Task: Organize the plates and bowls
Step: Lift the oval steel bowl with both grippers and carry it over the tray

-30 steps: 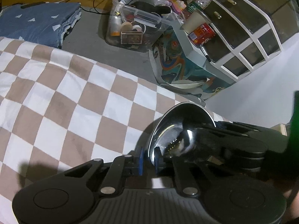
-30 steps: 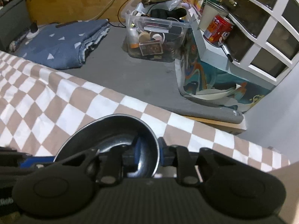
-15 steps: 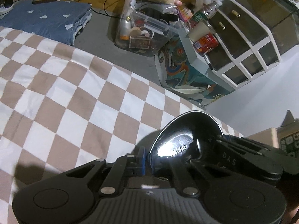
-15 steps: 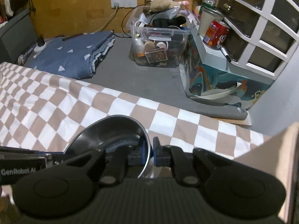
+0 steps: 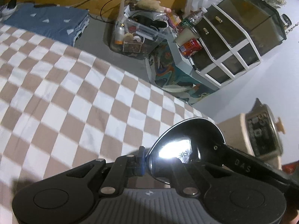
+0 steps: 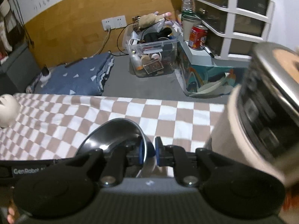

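A shiny steel bowl [image 5: 188, 147] is held above the brown-and-white checkered cloth [image 5: 74, 102]. My left gripper [image 5: 147, 158] is shut on its near rim, blue pads either side. My right gripper [image 6: 149, 153] is shut on the opposite rim of the same bowl [image 6: 112, 136]; its black body crosses the bowl's right side in the left wrist view. The bowl tilts, its inside facing left in the right wrist view.
A beige appliance with a dark glass front [image 6: 261, 115] stands close on the right, also in the left wrist view [image 5: 261, 132]. Beyond the cloth: a folded blue blanket [image 6: 74, 76], a clear bin of clutter [image 6: 153, 56], a white drawer unit [image 5: 233, 41], a red can [image 6: 198, 37].
Both grippers, still shut on the bowl, have risen and carried it rightward toward the beige appliance, which now fills the right of the right wrist view.
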Tool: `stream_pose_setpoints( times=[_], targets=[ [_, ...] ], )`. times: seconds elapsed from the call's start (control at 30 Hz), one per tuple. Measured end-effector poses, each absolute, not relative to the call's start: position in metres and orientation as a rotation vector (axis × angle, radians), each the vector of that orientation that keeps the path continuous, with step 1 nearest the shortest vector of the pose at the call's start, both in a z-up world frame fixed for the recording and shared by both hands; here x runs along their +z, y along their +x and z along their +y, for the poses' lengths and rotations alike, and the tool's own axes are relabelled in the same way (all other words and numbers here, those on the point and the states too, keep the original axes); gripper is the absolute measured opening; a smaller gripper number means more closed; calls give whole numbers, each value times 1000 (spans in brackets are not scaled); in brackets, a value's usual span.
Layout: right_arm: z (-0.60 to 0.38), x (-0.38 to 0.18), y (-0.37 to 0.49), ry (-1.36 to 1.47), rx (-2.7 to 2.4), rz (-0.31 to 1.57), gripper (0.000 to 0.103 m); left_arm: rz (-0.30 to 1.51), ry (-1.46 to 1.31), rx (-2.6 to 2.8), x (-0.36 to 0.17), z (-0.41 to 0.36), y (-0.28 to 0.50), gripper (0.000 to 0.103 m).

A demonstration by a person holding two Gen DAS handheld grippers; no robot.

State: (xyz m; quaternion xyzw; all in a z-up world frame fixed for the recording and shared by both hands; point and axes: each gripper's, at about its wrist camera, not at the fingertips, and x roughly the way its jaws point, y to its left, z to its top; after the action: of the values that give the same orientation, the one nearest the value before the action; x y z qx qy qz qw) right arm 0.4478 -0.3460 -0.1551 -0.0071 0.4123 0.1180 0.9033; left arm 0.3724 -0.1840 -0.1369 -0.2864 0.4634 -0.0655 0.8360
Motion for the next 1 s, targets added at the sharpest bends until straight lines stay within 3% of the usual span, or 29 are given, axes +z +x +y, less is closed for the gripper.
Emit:
stream_pose_setpoints(
  times=[0.3, 1.0],
  targets=[
    [-365, -143, 373, 75, 248, 874, 22, 996, -604, -164, -122, -190, 316, 9],
    [-402, -161, 230, 254, 213, 947, 23, 1094, -552, -220, -123, -212, 201, 10]
  ],
)
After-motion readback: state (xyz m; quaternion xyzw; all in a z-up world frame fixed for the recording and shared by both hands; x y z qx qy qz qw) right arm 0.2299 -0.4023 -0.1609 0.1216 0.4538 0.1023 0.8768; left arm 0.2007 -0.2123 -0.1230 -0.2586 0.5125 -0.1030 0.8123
